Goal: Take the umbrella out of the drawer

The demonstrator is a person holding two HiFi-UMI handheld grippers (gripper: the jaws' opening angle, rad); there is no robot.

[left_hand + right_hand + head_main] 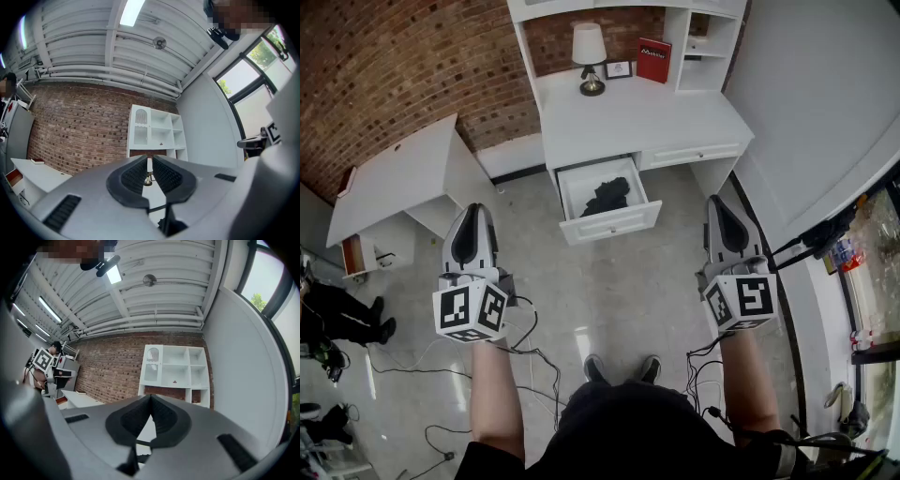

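Standing on the floor [609, 300], facing the white table [628, 117] with the shelf unit on its back edge. Task is barely begun. The drawer [614, 225] under the table's front edge, left part, is already pulled out, so the opening step looks done. Left gripper [474, 214] and right gripper [719, 202] are both up in front of me, well apart from the drawer, one to each side of it.

Left jaws are pressed all but together, only a thin slit, nothing between them. Right jaws are fully together and empty too. Neither touches anything.

The umbrella [607, 197], a dark crumpled bundle, lies inside the drawer, from the middle toward its back right corner. It is not grasped and not lifted.

What's left, I judge: step closer, spread one pair of jaws, reach down into the drawer, pinch the umbrella and lift it clear. That's nearly the whole task.

Counts:
- Tables, two: the white table ahead and a second white table [394, 178] off to the left.
- Drawers in the front edge, two: one open, plus a shut drawer [694, 155] to its right.
- Grippers, two.
- Umbrella, one.
- Lamp [590, 56], one, at the back edge of the table.
- Red book [653, 60], one, leaning at the back, right of the lamp.
- Picture frame [618, 69], one, between lamp and book.
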